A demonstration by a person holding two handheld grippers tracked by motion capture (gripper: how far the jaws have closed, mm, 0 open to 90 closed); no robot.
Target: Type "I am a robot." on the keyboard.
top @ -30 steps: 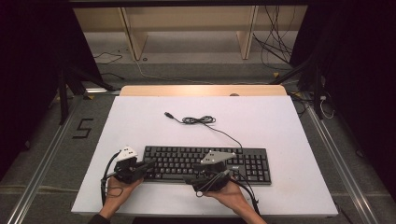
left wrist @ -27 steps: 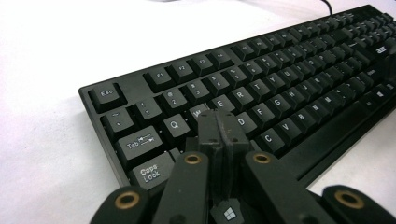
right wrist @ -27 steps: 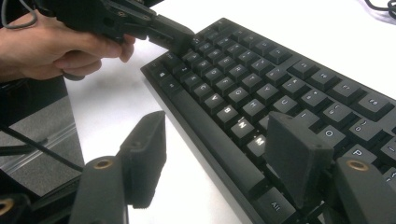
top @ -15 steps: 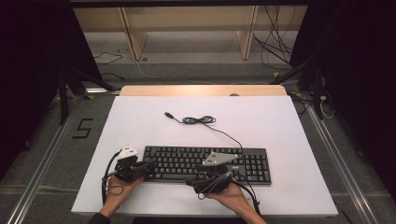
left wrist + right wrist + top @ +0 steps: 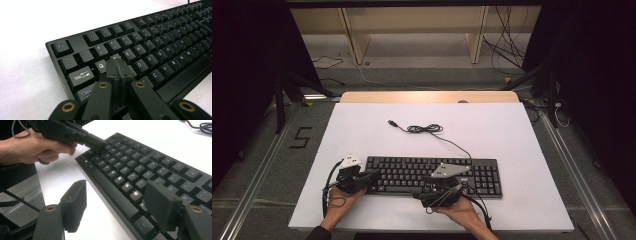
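Observation:
A black keyboard [image 5: 432, 175] lies across the near part of the white table [image 5: 512, 130]. Its cable [image 5: 424, 128] runs back to a small coil and a loose plug. My left gripper [image 5: 373, 176] is shut and empty. Its tips [image 5: 117, 62] rest over the keys near Q and W at the keyboard's left end [image 5: 96, 143]. My right gripper [image 5: 418, 195] points left along the keyboard's front edge. Its jaws have just been opening and stand wide [image 5: 117, 202]: one jaw over the table, the other over the bottom key row. The keyboard's front edge lies between them, and neither pad presses on it.
A wooden strip [image 5: 427, 96] borders the table's far edge, with shelf legs and loose cables on the floor behind. A "5" is marked on the floor [image 5: 301, 137] at the left. The person's hands come in at the table's near edge.

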